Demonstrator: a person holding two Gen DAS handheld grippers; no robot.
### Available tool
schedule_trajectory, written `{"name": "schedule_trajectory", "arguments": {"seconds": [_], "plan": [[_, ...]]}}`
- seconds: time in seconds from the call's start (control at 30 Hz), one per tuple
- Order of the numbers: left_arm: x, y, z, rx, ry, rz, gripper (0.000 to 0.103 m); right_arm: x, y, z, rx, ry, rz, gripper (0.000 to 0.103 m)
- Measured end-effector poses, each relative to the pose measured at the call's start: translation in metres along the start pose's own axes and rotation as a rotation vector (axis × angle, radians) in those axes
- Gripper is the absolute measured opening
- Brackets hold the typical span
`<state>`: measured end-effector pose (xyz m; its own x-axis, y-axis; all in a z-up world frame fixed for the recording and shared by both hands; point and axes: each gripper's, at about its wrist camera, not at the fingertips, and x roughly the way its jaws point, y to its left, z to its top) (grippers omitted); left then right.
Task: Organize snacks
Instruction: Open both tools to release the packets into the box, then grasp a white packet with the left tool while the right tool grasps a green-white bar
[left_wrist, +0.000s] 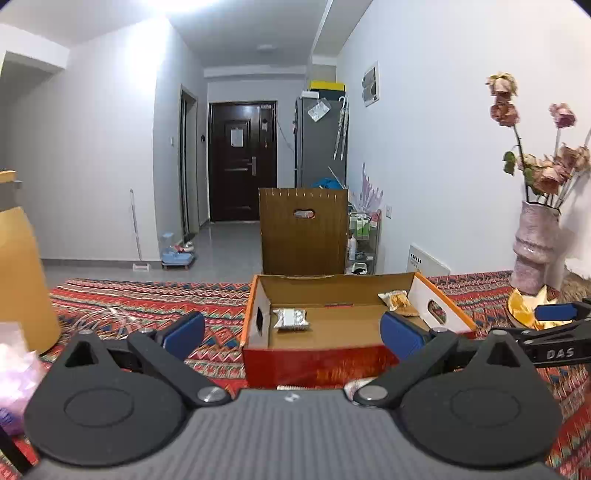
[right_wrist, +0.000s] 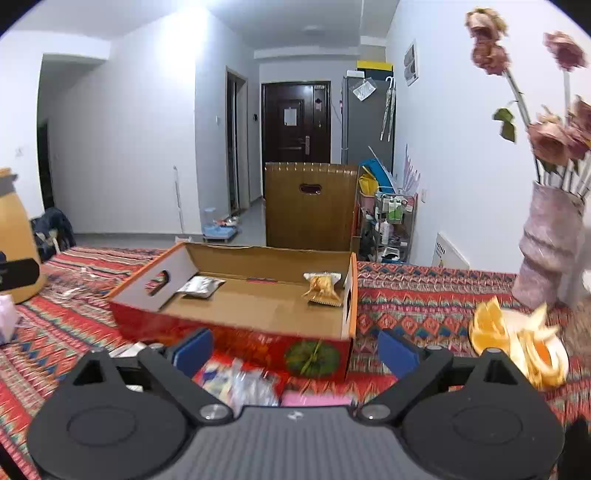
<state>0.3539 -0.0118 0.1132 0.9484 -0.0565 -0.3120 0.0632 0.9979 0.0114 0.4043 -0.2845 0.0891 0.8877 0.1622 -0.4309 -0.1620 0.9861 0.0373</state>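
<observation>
1. Clutter rings the work area: a pink vase (right_wrist: 550, 251) of dried roses (right_wrist: 554, 136) stands at the right on the patterned cloth (right_wrist: 424, 295), with a plate (right_wrist: 556, 354) of orange peel just in front of it.
2. At the left sit a tan jug (left_wrist: 22, 280) and a pale pink bag (left_wrist: 14, 373); clear wrapping (left_wrist: 107, 317) lies on the cloth between the jug and the box.
3. Beyond the table stands a brown crate (right_wrist: 310, 206) with a handle slot, beside a wire rack (right_wrist: 393, 225) of bottles; a dark door (right_wrist: 295, 122) closes the hallway.
4. Loose snacks (right_wrist: 243, 384) lie blurred on the cloth just in front of the box, right below the right gripper (right_wrist: 295, 349); a pink packet (right_wrist: 314, 399) lies beside them.
5. A silver packet (right_wrist: 201, 286) is flat and crinkled; a clear packet (right_wrist: 323, 288) shows yellow-orange pieces inside and leans near the wall.
6. The red box (right_wrist: 258, 347) is open-topped, with plain cardboard inside and a green motif on its front. The silver packet lies at its left end, the clear packet at its right end, well apart.
7. The left gripper (left_wrist: 293, 332) hovers in front of the box, jaws spread wide and holding nothing.
8. The right gripper is likewise spread wide with nothing between its blue pads (right_wrist: 194, 350); its arm shows at the right edge of the left view.
</observation>
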Motion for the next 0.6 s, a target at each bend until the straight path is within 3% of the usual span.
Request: {"name": "schedule_trajectory", "arguments": {"seconds": [0.3, 0.6], "plan": [[-0.089, -0.008, -0.051, -0.001, -0.004, 0.005, 0.103, -0.093, 0.002, -0.056, 0.060, -0.059, 0.030, 0.099], [-0.156, 0.000, -0.105, -0.083, 0.041, 0.038, 0.103, -0.167, 0.025, -0.112, 0.038, -0.061, 0.018, 0.103]]}}
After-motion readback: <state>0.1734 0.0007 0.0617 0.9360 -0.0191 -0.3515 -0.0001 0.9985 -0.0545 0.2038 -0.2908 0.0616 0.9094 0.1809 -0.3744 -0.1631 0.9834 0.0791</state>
